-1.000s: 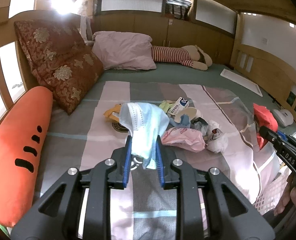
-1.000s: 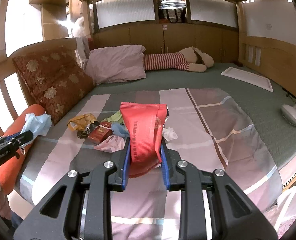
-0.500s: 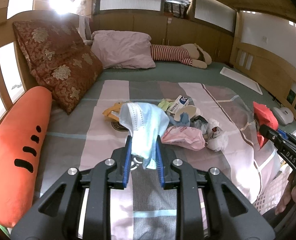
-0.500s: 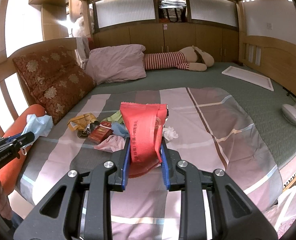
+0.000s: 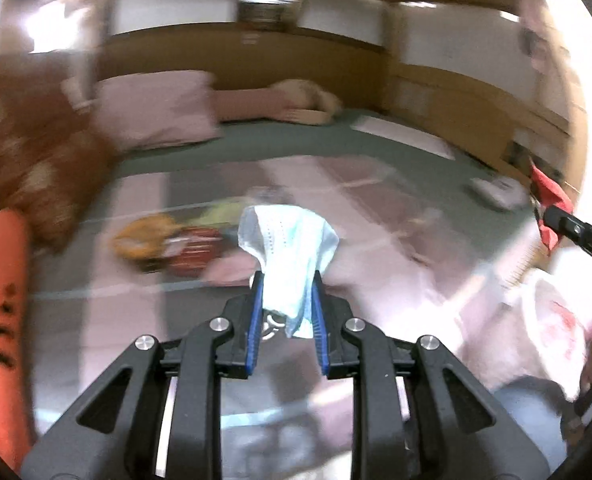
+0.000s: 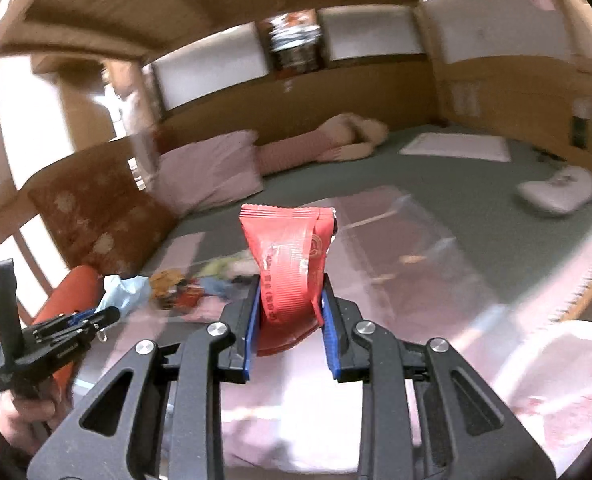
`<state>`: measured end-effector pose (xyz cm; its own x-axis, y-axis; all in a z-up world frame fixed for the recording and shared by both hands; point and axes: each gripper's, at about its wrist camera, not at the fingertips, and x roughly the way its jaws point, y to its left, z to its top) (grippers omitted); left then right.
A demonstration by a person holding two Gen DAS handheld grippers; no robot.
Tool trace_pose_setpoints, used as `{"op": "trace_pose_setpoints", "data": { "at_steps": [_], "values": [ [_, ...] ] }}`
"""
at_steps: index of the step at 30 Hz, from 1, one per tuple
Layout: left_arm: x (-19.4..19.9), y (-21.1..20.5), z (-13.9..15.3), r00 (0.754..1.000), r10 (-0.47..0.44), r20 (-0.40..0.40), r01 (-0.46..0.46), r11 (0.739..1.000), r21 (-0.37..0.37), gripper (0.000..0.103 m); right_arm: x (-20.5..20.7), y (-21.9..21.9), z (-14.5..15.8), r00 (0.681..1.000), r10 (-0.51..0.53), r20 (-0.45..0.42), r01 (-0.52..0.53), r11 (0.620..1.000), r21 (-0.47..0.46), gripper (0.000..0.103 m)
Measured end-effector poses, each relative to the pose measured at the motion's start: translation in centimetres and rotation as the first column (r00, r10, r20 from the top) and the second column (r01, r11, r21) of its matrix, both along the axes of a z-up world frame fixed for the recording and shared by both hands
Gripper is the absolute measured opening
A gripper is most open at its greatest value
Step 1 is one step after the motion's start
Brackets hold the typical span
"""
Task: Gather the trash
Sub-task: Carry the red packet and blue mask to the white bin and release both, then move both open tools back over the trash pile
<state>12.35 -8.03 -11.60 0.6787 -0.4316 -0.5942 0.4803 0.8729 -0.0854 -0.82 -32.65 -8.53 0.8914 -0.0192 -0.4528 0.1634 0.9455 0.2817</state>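
The bed (image 6: 475, 208) fills most of what I see, its green mattress running far back to a pink pillow (image 6: 212, 172) and a patterned brown cushion (image 6: 92, 216) on the left, with a striped pink blanket (image 5: 375, 216) spread over the near half. At the near right corner a white plastic bag (image 6: 567, 372) with red print gapes open, and I take that for the place the trash goes. A small pile of litter (image 5: 168, 240) lies on the blanket, left of middle, blurred in both views.

My left hand-held gripper (image 5: 287, 304) is clamped narrow on a pale blue face mask (image 5: 288, 244), which stands up out of the jaws. My right hand-held gripper (image 6: 290, 312) is pinched just as tight on a red snack wrapper (image 6: 292, 256), creased where the pads bite.

Both picks look done, so I judge this the carrying step. Next, each piece has to come over the mouth of the bag before I let the jaws go; the right one is nearer. The mask is limp and may cling to the pads.
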Motion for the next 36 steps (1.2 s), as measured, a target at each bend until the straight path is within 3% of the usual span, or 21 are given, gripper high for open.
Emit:
{"op": "trace_pose_setpoints", "data": {
  "at_steps": [3, 5, 8, 12, 13, 14, 16, 17, 18, 19, 21, 22, 25, 27, 29, 32, 36],
  "values": [
    [-2.7, -6.1, 0.7, 0.980, -0.196, -0.031, 0.195, 0.980, -0.039, 0.023, -5.1, -4.3, 0.1, 0.993, -0.113, -0.030, 0.112, 0.994, -0.016, 0.028],
    [-4.7, -10.6, 1.0, 0.946, -0.320, -0.057, 0.316, 0.946, -0.067, 0.023, -7.7, -6.5, -0.2, 0.983, -0.170, -0.071, 0.168, 0.985, -0.032, 0.028],
    [-8.5, -18.5, 1.2, 0.858, -0.504, -0.096, 0.498, 0.863, -0.083, 0.023, -11.1, -9.2, -0.8, 0.958, -0.265, -0.113, 0.257, 0.963, -0.077, 0.028],
    [-12.1, -26.0, 0.2, 0.761, -0.626, -0.171, 0.623, 0.779, -0.078, 0.025, -13.7, -11.7, -1.8, 0.928, -0.336, -0.160, 0.325, 0.941, -0.093, 0.029],
    [-12.4, -27.1, -0.3, 0.746, -0.637, -0.194, 0.636, 0.768, -0.078, 0.027, -14.1, -12.0, -2.0, 0.921, -0.351, -0.167, 0.338, 0.936, -0.099, 0.029],
    [-12.7, -28.1, -0.7, 0.730, -0.649, -0.215, 0.648, 0.757, -0.086, 0.033, -14.2, -12.3, -2.0, 0.914, -0.369, -0.169, 0.356, 0.929, -0.103, 0.031],
    [-12.8, -29.0, -1.2, 0.714, -0.663, -0.227, 0.660, 0.745, -0.098, 0.056, -14.5, -12.9, -2.2, 0.903, -0.398, -0.162, 0.388, 0.917, -0.092, 0.044],
    [-12.7, -29.0, -1.2, 0.718, -0.666, -0.204, 0.661, 0.743, -0.099, 0.069, -14.6, -13.0, -2.2, 0.899, -0.408, -0.158, 0.400, 0.913, -0.085, 0.063],
    [-12.5, -28.8, -1.0, 0.733, -0.656, -0.178, 0.651, 0.753, -0.092, 0.075, -14.6, -13.1, -2.1, 0.893, -0.425, -0.148, 0.418, 0.905, -0.075, 0.081],
    [-12.0, -28.1, -0.8, 0.752, -0.639, -0.162, 0.634, 0.768, -0.084, 0.077, -14.7, -13.0, -1.9, 0.892, -0.433, -0.128, 0.428, 0.901, -0.066, 0.084],
    [-10.3, -25.8, 0.4, 0.793, -0.591, -0.145, 0.584, 0.807, -0.090, 0.092, -14.5, -12.8, -1.3, 0.900, -0.424, -0.100, 0.421, 0.906, -0.054, 0.087],
    [-9.4, -25.0, 1.1, 0.810, -0.571, -0.131, 0.562, 0.821, -0.103, 0.093, -14.1, -12.5, -1.0, 0.905, -0.416, -0.090, 0.413, 0.909, -0.052, 0.088],
    [-6.0, -19.2, 3.7, 0.891, -0.451, -0.050, 0.445, 0.890, -0.105, 0.099, -12.4, -11.4, -0.4, 0.923, -0.378, -0.065, 0.379, 0.925, -0.005, 0.090],
    [-3.7, -13.6, 5.0, 0.953, -0.302, 0.019, 0.303, 0.949, -0.082, 0.100, -10.4, -9.9, -0.2, 0.942, -0.330, -0.054, 0.332, 0.943, 0.027, 0.091],
    [-2.1, -8.0, 5.6, 0.989, -0.140, 0.053, 0.143, 0.989, -0.042, 0.100, -7.8, -7.5, -0.2, 0.965, -0.256, -0.053, 0.258, 0.966, 0.030, 0.091],
    [-0.4, -0.4, 6.0, 0.992, 0.065, 0.104, -0.064, 0.998, -0.015, 0.100, -3.2, -2.5, -0.1, 0.992, -0.120, -0.048, 0.120, 0.993, 0.002, 0.091],
    [1.2, 6.9, 5.2, 0.964, 0.248, 0.098, -0.247, 0.969, -0.020, 0.100, 3.2, 4.3, -0.2, 0.998, 0.051, -0.037, -0.052, 0.998, -0.027, 0.091]
  ]
}}
